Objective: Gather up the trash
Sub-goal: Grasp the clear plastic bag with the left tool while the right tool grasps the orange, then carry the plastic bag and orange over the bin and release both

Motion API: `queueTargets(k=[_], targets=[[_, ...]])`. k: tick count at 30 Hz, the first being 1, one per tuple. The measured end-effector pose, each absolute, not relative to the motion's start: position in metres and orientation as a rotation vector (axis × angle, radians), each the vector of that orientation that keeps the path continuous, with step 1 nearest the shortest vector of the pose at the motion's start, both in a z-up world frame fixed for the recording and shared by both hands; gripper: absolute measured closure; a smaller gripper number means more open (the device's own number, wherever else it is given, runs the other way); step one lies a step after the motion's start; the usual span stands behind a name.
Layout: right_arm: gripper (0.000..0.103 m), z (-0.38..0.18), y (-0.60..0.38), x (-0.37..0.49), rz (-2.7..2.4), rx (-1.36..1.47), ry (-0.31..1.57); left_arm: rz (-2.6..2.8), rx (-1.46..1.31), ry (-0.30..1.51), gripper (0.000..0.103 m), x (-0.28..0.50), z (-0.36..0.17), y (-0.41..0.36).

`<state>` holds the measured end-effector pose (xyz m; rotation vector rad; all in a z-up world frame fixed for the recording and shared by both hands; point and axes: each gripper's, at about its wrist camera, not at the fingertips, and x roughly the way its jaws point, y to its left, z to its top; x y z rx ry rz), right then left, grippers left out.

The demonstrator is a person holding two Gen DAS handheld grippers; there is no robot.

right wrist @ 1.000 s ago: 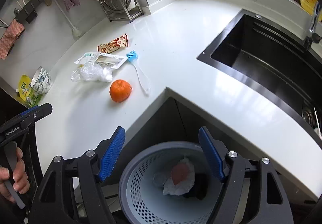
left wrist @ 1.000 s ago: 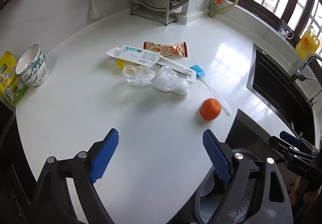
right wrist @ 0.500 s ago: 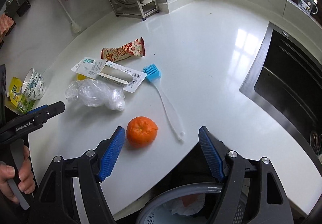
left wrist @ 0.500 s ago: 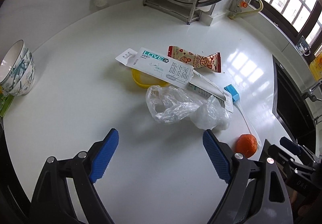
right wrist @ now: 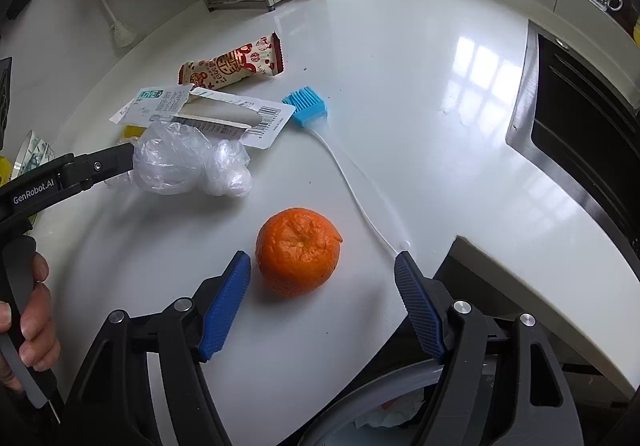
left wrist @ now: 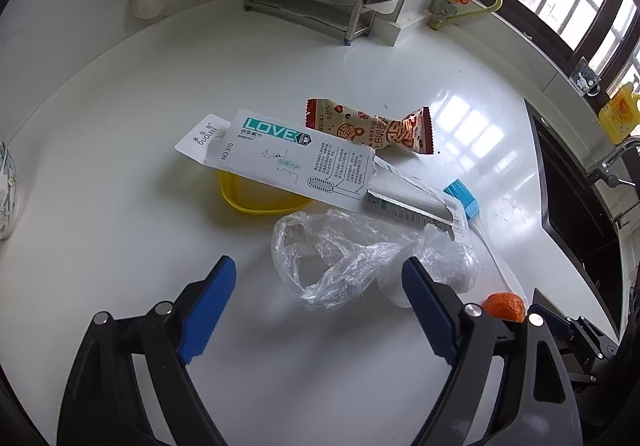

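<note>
My left hand-held gripper (left wrist: 316, 298) hangs low over the white tabletop (left wrist: 120, 125) with its blue jaws wide apart but closing; the near edge of the plastic bag (left wrist: 360, 258) lies between them, and the pads do not press on it yet. In the right wrist view my right hand-held gripper (right wrist: 320, 298) is likewise spread and closing, empty, with the orange (right wrist: 298, 250) at lower centre just ahead of the left pad and untouched. I judge the bag to be nearly weightless, limp and slick; it will collapse and slide, so I would pinch it where the film is bunched thickest, toward its knotted right end, not at the loose loop. The orange looks firm but round, its skin wrinkled; I would close across its widest part, gently, since a squeeze off centre could roll it away. Behind the bag, at mid-frame in the left view, the torn card pack (left wrist: 296, 165) rests partly on a yellow lid (left wrist: 248, 201); it is stiff and flat, best taken by its raised edge. The snack wrapper (left wrist: 372, 125) beyond it is light and crinkly. The brush (right wrist: 308, 109) lies right of the pack, and I cannot tell whether it counts as trash. The bin (right wrist: 360, 410) shows at the bottom of the right view.
</note>
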<state>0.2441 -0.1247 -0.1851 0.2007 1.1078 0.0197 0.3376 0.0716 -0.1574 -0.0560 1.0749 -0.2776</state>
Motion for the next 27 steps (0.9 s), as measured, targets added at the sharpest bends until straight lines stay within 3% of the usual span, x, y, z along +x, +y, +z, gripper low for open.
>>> queueTargets(k=[4,9,27], targets=[[0.052,-0.185,-0.114,0.245,0.031,0.172,1.109,-0.294,-0.016,1.095,0.049,0.339,-0.165,0.062],[0.065,-0.184,-0.107,0.243,0.055,0.153,1.113,-0.32,-0.013,1.14,0.093,0.337,-0.178,0.057],[0.071,-0.153,-0.108,0.213,0.121,0.227,1.059,-0.289,-0.084,1.124,0.097,0.292,-0.144,0.104]])
